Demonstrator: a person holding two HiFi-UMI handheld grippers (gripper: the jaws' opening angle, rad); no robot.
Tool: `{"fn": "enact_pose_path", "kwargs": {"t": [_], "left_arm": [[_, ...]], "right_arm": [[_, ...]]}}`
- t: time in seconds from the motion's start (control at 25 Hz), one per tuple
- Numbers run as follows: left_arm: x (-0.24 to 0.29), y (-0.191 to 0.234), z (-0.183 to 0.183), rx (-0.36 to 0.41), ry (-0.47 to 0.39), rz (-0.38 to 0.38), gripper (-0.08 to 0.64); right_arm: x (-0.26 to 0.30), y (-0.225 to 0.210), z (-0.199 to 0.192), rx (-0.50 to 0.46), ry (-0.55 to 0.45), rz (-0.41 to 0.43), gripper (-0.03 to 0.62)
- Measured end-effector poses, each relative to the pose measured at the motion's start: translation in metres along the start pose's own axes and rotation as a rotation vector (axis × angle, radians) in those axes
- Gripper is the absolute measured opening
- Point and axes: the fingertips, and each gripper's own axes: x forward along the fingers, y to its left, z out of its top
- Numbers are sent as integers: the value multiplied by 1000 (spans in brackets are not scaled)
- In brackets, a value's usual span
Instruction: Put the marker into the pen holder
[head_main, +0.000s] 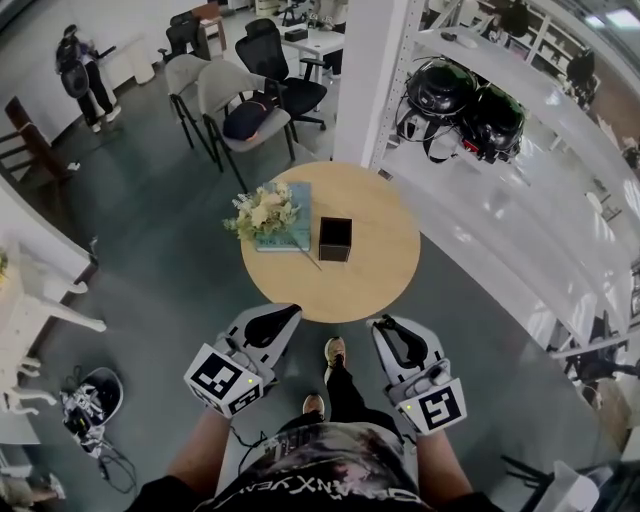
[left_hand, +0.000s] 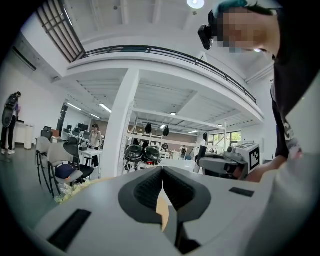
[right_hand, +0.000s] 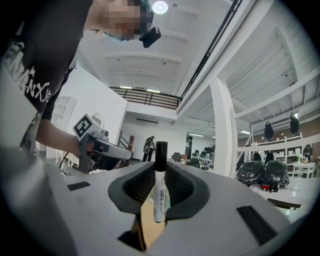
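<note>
A white marker with a black cap (right_hand: 159, 186) stands upright between the jaws of my right gripper (right_hand: 160, 172), which is shut on it. In the head view my right gripper (head_main: 392, 328) hovers just off the near edge of the round wooden table (head_main: 385, 262). The black square pen holder (head_main: 334, 239) stands near the table's middle, well beyond both grippers. My left gripper (head_main: 278, 318) is level with the right one at the table's near left edge. Its jaws (left_hand: 162, 175) are shut with nothing between them.
A bunch of pale flowers (head_main: 262, 212) lies on a blue-green book (head_main: 293, 232) left of the holder. White shelving (head_main: 520, 150) with black helmets runs along the right. Office chairs (head_main: 235, 110) stand beyond the table. A person (head_main: 82, 75) stands far left.
</note>
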Motion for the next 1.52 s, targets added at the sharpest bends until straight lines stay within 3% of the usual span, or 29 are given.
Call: {"fn": "enact_pose_path", "kwargs": {"t": [0.76,1.52], "left_arm": [[83,78,2,-21,45,37,20],[157,149,-22,-55,87,46,20]], "right_arm": [[93,-77,-19,31,-12,53,64],[184,-133,-54,68,-33,88,64]]}}
